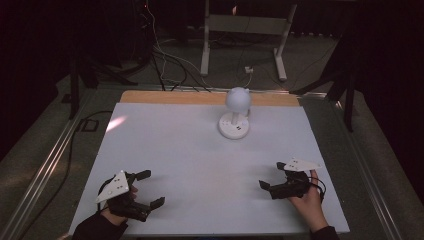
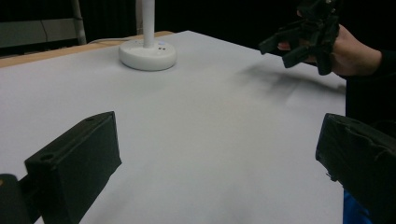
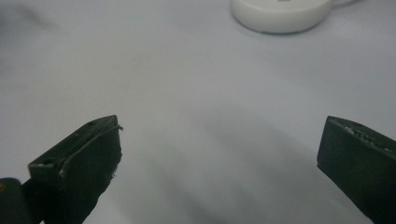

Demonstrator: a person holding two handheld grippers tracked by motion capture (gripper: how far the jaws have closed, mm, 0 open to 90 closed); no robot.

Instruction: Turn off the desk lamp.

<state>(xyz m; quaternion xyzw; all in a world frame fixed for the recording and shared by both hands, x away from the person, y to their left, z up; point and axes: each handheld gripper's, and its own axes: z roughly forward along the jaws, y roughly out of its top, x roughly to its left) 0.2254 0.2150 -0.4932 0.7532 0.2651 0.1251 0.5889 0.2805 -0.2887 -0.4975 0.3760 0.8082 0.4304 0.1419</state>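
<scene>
Both grippers wide open, empty — low over the white table [image 1: 190, 150].
Left gripper [image 1: 150, 188] and right gripper [image 1: 272, 175] well apart (lamp [image 1: 236, 112] beyond, untouched).

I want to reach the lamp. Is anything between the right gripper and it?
Nothing: the high view shows bare white table between right gripper and lamp.

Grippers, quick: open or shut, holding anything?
Left gripper: open, jaws wide apart, holding nothing.
Right gripper: open, jaws wide apart, holding nothing; the lamp stands untouched farther up the table.
</scene>
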